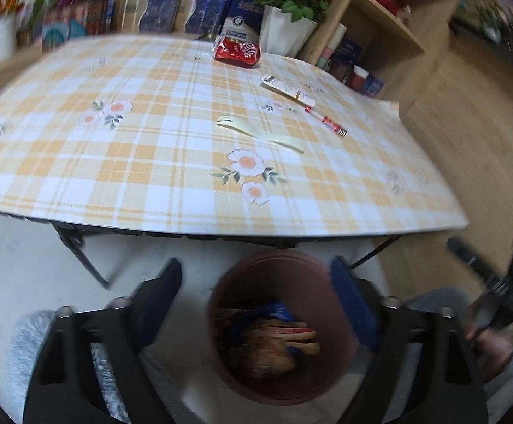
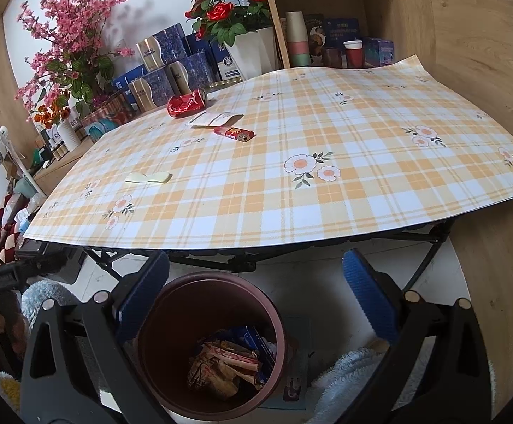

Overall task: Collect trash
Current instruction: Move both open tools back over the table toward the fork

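Brown plastic bin (image 1: pixel 277 325) on the floor, tucked just under the near edge of the surface (image 1: pixel 150 162), likely so scraps can drop straight in. Already holding crumpled wrappers (image 2: pixel 228 364) and something blue, so judged partly through the job.

Left gripper (image 1: pixel 256 304) poised above the bin mouth, jaws apart and empty, blue pads either side of the rim. Right gripper (image 2: pixel 256 300) likewise hanging over the bin, jaws wide apart, nothing between them. Both angled downward, as if paused over the drop point.

Checked yellow-and-white tablecloth with flower prints covering the surface. Still lying on it, well apart from the bin: crushed red can (image 1: pixel 237 52) at the far edge, flat white packet (image 1: pixel 286 88) nearer, red lighter (image 1: pixel 327 122) just beside the packet, pale disposable fork (image 1: pixel 256 132) closest to the near edge. Scattered rather than heaped, so probably one reach each.

Behind, a white pot of red roses (image 1: pixel 284 31), blue gift boxes, wooden shelving. Fluffy slippers on the floor beside the bin. Left-wrist view blurred.
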`<state>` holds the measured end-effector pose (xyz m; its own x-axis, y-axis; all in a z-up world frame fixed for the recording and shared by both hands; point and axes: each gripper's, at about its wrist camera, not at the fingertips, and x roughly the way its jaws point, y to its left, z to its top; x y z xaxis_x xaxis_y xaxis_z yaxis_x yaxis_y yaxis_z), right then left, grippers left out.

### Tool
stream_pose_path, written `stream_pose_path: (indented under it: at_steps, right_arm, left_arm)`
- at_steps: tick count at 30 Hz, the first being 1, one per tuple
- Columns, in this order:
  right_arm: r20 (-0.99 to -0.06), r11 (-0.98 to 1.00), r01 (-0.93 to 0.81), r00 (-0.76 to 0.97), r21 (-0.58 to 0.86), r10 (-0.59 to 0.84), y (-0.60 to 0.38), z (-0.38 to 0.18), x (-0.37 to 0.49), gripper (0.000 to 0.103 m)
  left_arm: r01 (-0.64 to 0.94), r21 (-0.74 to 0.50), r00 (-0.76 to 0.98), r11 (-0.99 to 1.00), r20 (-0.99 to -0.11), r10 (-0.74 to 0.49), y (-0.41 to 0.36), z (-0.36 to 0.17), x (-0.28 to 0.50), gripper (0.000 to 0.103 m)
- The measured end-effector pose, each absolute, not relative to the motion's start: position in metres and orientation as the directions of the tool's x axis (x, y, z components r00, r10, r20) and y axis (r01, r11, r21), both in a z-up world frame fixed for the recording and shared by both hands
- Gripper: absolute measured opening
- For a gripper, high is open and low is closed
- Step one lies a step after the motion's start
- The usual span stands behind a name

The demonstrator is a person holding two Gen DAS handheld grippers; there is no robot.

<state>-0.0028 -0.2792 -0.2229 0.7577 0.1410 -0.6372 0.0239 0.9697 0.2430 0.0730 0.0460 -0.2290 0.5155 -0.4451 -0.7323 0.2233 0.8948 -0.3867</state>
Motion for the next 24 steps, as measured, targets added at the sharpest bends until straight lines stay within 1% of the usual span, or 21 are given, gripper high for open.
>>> stream_pose_path:
  at_steps: [1, 3, 5, 7, 9, 13, 18, 20, 21, 24]
  right_arm:
    - [-0.632, 0.965, 0.03, 0.76, 0.261, 0.148, -0.282, -0.222, -0.002, 0.097]
    - [-0.629, 0.956, 0.045, 0.762, 0.288, 0.154, -0.287, -0.223, -0.001, 0.097]
    - [-0.633, 0.948, 0.058, 0.756, 0.314, 0.164, -0.29, -0.224, 0.003, 0.097]
    - [-0.637, 0.944, 0.062, 0.752, 0.324, 0.169, -0.29, -0.223, 0.007, 0.097]
    - [-0.638, 0.938, 0.064, 0.748, 0.341, 0.181, -0.291, -0.221, 0.013, 0.097]
    - [-0.632, 0.926, 0.067, 0.748, 0.372, 0.2, -0.295, -0.216, 0.025, 0.097]
    - [-0.621, 0.916, 0.063, 0.754, 0.396, 0.217, -0.302, -0.21, 0.038, 0.097]
    - [-0.62, 0.913, 0.065, 0.753, 0.402, 0.22, -0.306, -0.209, 0.043, 0.097]
    - [-0.62, 0.913, 0.066, 0.753, 0.403, 0.22, -0.309, -0.208, 0.046, 0.097]
    - [-0.622, 0.914, 0.07, 0.753, 0.4, 0.214, -0.313, -0.207, 0.053, 0.097]
  left_arm:
    - [0.207, -0.485, 0.478, 0.85, -0.708, -0.52, 0.05, -0.228, 0.081, 0.049]
    - [0.166, -0.575, 0.457, 0.801, -0.675, -0.579, 0.052, -0.225, 0.095, 0.048]
    - [0.142, -0.619, 0.472, 0.773, -0.644, -0.602, 0.049, -0.22, 0.112, 0.047]
    - [0.139, -0.605, 0.489, 0.784, -0.646, -0.586, 0.039, -0.215, 0.132, 0.046]
    - [0.13, -0.583, 0.487, 0.802, -0.667, -0.564, 0.027, -0.216, 0.155, 0.046]
    - [0.05, -0.592, 0.467, 0.805, -0.698, -0.542, 0.019, -0.227, 0.194, 0.042]
    - [-0.027, -0.53, 0.467, 0.848, -0.757, -0.458, 0.013, -0.239, 0.23, 0.041]
    - [-0.02, -0.499, 0.457, 0.866, -0.775, -0.436, 0.009, -0.243, 0.238, 0.04]
    - [-0.009, -0.485, 0.463, 0.875, -0.777, -0.426, 0.006, -0.244, 0.241, 0.038]
    - [0.028, -0.451, 0.477, 0.892, -0.778, -0.409, 0.0, -0.241, 0.247, 0.037]
